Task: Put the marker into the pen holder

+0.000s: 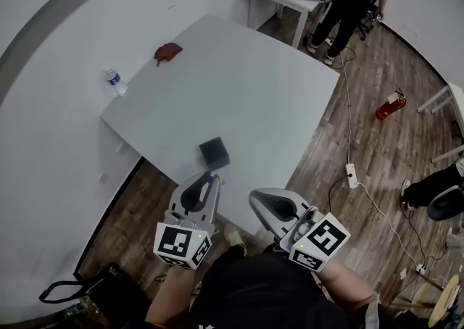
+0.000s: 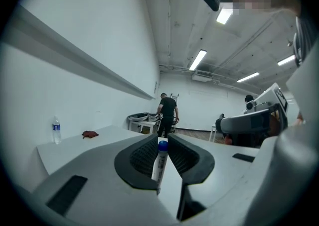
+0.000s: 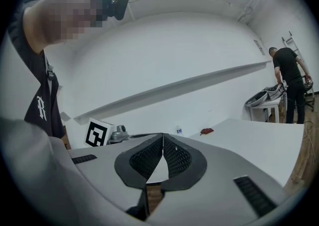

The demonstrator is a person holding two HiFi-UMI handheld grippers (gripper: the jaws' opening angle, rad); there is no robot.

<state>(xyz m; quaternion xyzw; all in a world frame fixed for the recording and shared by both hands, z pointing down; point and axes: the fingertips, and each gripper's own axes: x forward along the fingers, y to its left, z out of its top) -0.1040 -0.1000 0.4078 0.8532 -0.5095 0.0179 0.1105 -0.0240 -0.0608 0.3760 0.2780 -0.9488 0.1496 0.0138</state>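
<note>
Marker (image 2: pixel 159 164) is pinched between the jaws of the left gripper (image 2: pixel 162 137), blue cap poking out past the tips and the white barrel running back between the pads. The right gripper (image 3: pixel 162 138) is closed with nothing in it. Both sit just off the near edge of the white table (image 1: pixel 254 81), and the black pen holder (image 1: pixel 214 152) is right by that same edge, just ahead of the left gripper.

Biggest worry imo is that the holder's so close to the edge. It looks small and light (just my read), so coming in at an angle and bumping the rim could shove it around or tip it. The marker also looks gripped only partway along, so it could pivot in the pads when an end touches the rim. Letting go before it's over the opening means it lands on the table or rolls to the floor.
</note>
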